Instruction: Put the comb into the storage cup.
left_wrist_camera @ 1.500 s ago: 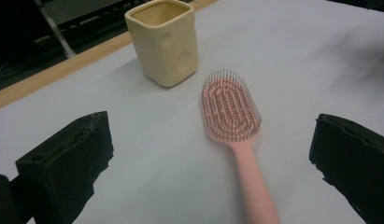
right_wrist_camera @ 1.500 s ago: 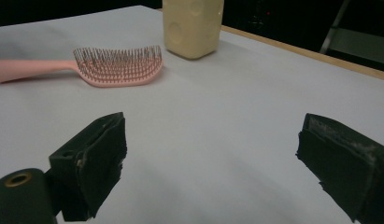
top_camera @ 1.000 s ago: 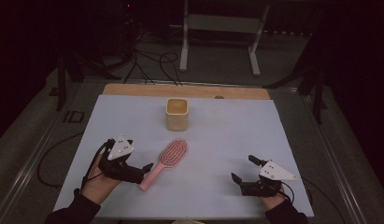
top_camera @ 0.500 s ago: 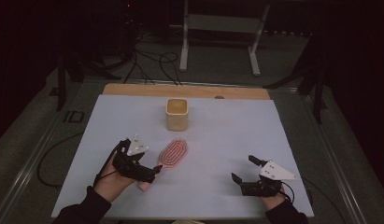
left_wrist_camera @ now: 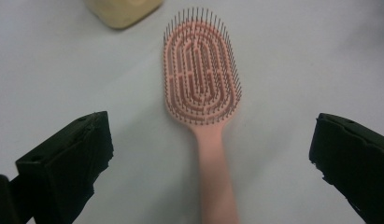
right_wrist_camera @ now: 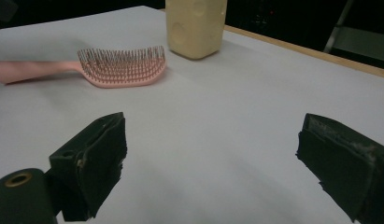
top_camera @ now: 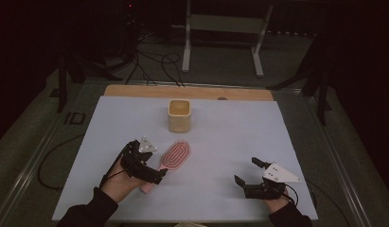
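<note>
On the surface (top_camera: 230, 142) I count one pink hairbrush (top_camera: 175, 154) and one pale yellow cup (top_camera: 179, 115). I have two tools at work: the left tool (top_camera: 159, 176) and the right tool (top_camera: 247, 171), each with two black jaws.

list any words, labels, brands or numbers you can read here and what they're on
None: no readable text in any view.
Brush: plain pink, no brand showing.
Cup: plain yellow; round marks on its side in the right gripper view, no letters.
Left gripper and right gripper: no label legible; their grey plates look blank.
Table: bare white surface.
</note>
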`<state>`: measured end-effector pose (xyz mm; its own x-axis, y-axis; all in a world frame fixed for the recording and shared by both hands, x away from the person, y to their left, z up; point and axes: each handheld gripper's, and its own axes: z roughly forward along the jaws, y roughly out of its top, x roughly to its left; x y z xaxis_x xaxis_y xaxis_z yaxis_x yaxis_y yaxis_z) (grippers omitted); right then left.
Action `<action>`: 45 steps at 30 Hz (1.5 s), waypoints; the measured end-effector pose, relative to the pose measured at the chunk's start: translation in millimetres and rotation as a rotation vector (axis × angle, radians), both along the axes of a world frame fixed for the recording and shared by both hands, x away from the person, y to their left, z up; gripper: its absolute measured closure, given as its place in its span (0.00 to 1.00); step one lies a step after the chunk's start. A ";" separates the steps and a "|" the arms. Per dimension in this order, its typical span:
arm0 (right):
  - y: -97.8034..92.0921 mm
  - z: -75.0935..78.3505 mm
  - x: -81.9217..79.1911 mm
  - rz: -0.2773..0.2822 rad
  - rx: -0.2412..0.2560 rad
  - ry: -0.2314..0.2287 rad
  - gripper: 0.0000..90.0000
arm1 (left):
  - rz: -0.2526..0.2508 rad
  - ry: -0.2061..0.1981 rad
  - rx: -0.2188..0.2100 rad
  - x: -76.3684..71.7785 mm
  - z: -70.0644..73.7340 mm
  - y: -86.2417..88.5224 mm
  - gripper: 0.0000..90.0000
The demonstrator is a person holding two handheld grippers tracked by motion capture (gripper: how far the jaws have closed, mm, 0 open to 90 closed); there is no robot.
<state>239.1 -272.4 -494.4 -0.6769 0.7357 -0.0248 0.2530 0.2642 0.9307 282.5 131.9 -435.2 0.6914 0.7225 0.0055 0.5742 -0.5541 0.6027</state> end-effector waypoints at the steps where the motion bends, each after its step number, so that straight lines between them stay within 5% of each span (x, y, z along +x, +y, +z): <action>1: 0.0 -0.1 0.0 -0.001 0.001 0.004 0.09 | 0.000 0.011 0.003 0.9 -1.0 -0.9 0.00; 20: 0.0 -0.1 0.2 -0.004 -0.002 0.004 0.09 | -0.015 0.175 0.075 18.3 -16.7 -12.3 0.01; 25: -0.3 -0.7 0.8 -0.003 -0.007 0.005 0.09 | -0.004 0.230 0.064 25.1 -20.2 -12.6 0.02; 38: -0.1 -0.7 0.9 -0.003 -0.010 0.007 0.09 | -0.013 0.297 0.084 32.8 -28.2 -18.9 0.06; 45: 0.3 -1.3 1.1 -0.003 -0.008 0.012 0.09 | -0.012 0.330 0.050 38.0 -30.0 -18.3 0.14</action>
